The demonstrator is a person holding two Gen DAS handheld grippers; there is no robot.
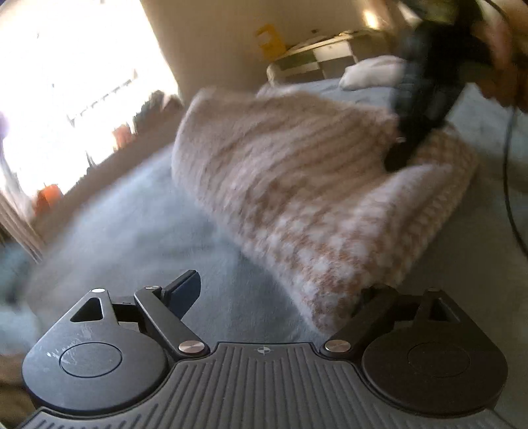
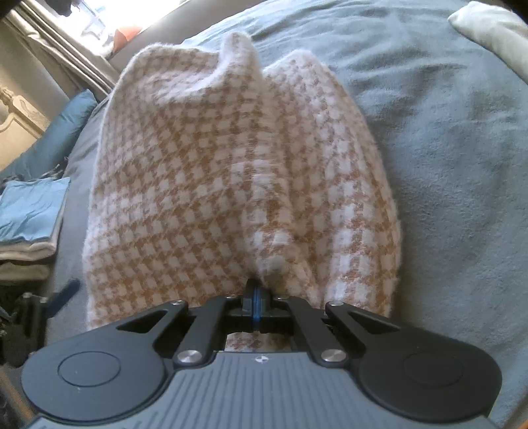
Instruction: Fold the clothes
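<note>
Sweater (image 2: 237, 171) with tan and white checks lies on our blue bed (image 2: 462, 165). Our right tongs (image 2: 256, 297) pinch its edge. Our left tongs (image 1: 277, 290) are spread wide.

We are in a bedroom at home: a bed (image 2: 445, 138) under a blue-grey blanket, a white pillow (image 2: 491, 29) at its corner, folded laundry (image 2: 29, 217) stacked alongside, and a sunlit, curtained window (image 1: 66, 82).
</note>
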